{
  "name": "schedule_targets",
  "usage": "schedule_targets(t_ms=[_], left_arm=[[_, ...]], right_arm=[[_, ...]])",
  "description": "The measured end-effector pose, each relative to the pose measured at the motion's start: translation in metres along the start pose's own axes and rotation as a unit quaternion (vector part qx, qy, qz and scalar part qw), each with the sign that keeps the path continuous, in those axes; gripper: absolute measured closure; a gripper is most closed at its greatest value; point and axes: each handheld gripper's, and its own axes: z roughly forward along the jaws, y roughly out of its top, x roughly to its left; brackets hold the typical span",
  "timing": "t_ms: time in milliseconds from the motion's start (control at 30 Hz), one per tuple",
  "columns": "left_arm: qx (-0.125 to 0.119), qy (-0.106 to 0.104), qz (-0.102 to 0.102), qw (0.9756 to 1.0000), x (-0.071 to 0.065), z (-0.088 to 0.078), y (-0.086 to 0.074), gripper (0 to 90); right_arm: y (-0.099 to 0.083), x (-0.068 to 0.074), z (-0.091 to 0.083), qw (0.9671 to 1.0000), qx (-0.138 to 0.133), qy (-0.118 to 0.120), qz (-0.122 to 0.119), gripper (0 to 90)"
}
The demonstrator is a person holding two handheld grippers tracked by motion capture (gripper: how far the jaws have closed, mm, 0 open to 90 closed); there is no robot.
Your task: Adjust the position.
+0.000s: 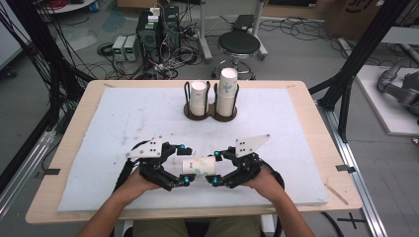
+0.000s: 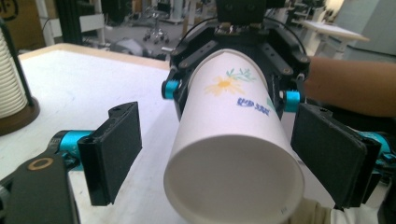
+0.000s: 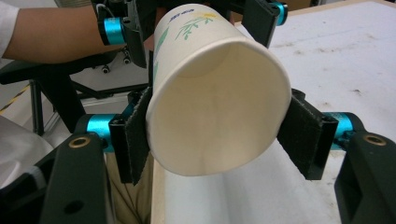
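cup print, left gripper view: a short line of blue letters on the wall of the paper cup (image 2: 233,135), just below a drawn yellow flower with green leaves; the letters are too blurred to read.
cup print, right gripper view: a few small blue letters near the cup's far end, beside a green sprig; not readable either.
place of the print: on the cup between the left gripper (image 2: 217,154) and the right gripper (image 3: 224,135).
cardboard box (image 1: 353,15), high view: a dark mark on its face, far beyond both grippers at the top right; cut off and unreadable.
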Motion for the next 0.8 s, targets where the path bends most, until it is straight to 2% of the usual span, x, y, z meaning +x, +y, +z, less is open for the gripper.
schedule_targets(t_ms=[167, 300, 467, 600, 700, 800], left_arm=[[0.024, 0.008, 0.014, 0.9996, -0.003, -0.004, 0.005, 16.2], [0.037, 0.021, 0.021, 0.9989, -0.003, -0.008, 0.009, 16.1], [0.054, 0.036, 0.021, 0.9977, -0.001, -0.012, 0.012, 16.2], [0.072, 0.042, 0.022, 0.9963, 0.0, -0.014, 0.014, 16.3], [0.082, 0.044, 0.024, 0.9954, 0.001, -0.013, 0.015, 16.3], [0.089, 0.047, 0.031, 0.9944, 0.001, -0.013, 0.018, 16.3]], right_arm=[[0.005, -0.001, -0.005, 0.9998, 0.013, -0.013, -0.003, 32.3], [0.015, -0.002, -0.01, 0.999, 0.037, -0.023, -0.006, 32.1], [0.029, -0.004, -0.015, 0.9965, 0.075, -0.035, -0.016, 32.0], [0.04, -0.005, -0.016, 0.9925, 0.111, -0.044, -0.026, 32.0], [0.048, -0.006, -0.017, 0.9902, 0.128, -0.047, -0.03, 31.9], [0.055, -0.006, -0.016, 0.9863, 0.153, -0.051, -0.037, 31.8]])
